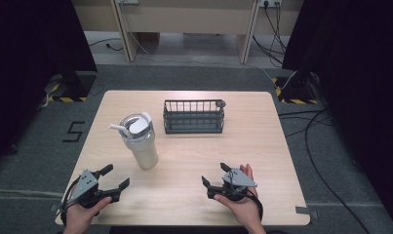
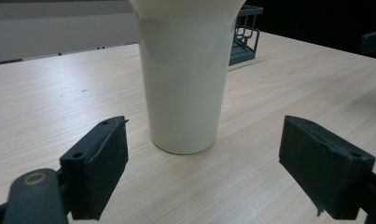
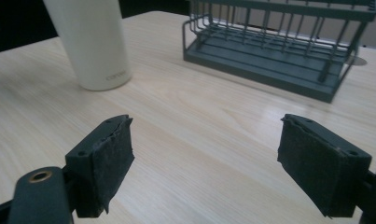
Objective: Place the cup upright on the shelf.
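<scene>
A grey wire rack (image 1: 194,117) stands empty on the wooden table (image 1: 184,165), well ahead of my right gripper (image 1: 213,173) and a little to its left. Off the table, a black "5" (image 1: 73,131) marks the floor beyond my left gripper (image 1: 117,175), and cables (image 1: 311,126) trail far to my right.

We take this for a lab or recording studio rather than a home. A plain light-wood worktop (image 1: 184,161) stands alone on grey carpet (image 1: 33,161), and black curtains (image 1: 33,39) hang at both sides. Beneath them we see 2 stand bases (image 1: 69,85) edged with yellow-and-black hazard tape. A black numeral 5 (image 1: 73,131) is taped to the floor left of the worktop, and grey tape tabs (image 1: 304,212) mark its near corner. Loose cables (image 1: 321,126) run over the carpet on the right up to wall sockets (image 1: 271,3). Pale wooden furniture legs (image 1: 122,29) line the far wall.
</scene>
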The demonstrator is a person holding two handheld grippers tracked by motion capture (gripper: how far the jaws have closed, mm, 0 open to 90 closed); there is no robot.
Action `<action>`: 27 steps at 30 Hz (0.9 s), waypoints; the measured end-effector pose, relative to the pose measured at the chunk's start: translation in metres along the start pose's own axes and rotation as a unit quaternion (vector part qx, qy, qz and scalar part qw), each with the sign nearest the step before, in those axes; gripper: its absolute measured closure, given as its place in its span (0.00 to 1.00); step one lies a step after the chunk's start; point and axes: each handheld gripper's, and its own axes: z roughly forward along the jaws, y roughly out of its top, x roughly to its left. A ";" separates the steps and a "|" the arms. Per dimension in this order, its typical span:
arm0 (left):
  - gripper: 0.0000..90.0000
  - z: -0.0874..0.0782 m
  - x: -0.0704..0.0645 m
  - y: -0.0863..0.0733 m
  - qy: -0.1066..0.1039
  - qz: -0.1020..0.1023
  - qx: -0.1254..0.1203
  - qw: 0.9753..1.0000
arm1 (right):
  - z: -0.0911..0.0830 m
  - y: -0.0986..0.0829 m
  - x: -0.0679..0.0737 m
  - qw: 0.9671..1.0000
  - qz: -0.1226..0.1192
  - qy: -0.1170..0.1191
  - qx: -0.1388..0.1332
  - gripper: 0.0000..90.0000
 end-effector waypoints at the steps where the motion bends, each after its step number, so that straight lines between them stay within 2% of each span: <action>1: 0.17 0.000 0.000 0.000 0.000 0.000 0.000 1.000 | 0.001 0.002 0.002 1.000 -0.002 0.006 -0.003 0.19; 5: 0.17 0.000 -0.001 0.000 0.000 0.000 0.000 1.000 | 0.004 0.013 0.010 1.000 -0.013 0.021 -0.012 0.17; 10: 0.17 -0.001 -0.001 0.000 0.000 -0.001 0.000 1.000 | 0.013 0.025 0.016 0.999 -0.022 0.029 -0.023 0.17; 17: 0.17 -0.002 0.000 0.000 0.002 -0.002 0.000 1.000 | 0.026 0.034 0.019 0.999 -0.027 0.027 -0.031 0.16; 27: 0.17 -0.001 -0.001 0.000 0.000 0.000 0.000 1.000 | 0.050 0.046 0.026 0.998 -0.038 0.033 -0.033 0.08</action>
